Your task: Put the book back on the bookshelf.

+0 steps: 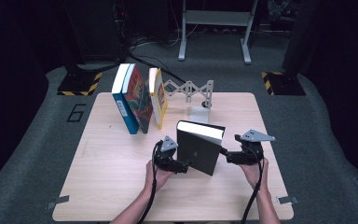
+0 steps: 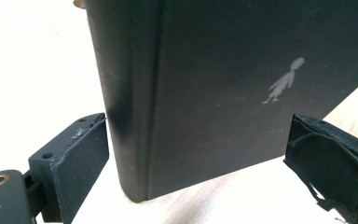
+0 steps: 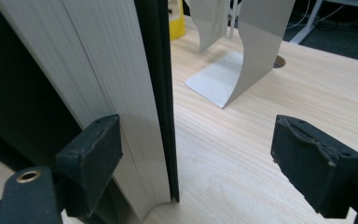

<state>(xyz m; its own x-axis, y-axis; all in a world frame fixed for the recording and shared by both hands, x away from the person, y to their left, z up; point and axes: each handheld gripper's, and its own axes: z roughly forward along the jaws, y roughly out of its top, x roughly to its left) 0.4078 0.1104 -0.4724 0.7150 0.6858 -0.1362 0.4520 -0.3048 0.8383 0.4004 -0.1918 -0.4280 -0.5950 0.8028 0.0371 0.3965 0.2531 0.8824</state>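
The thick black hardcover book (image 1: 199,147) is standing upright on the wooden table (image 1: 121,177), well before the grey metal bookend (image 1: 200,100); both grippers (image 1: 182,166) (image 1: 224,153) are flanking it, jaws apart, nothing clamped. Shelving is pending.

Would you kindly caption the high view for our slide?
Two hand-held grippers, left and right, flank an upright black book on the wooden table.

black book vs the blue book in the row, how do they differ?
The black book stands alone near the table's middle, between the two tongs; the blue book leans in a row with two other books at the back left. The black book's cover is dark and nearly plain; the blue book's is bright blue. Both stand on edge on the table.
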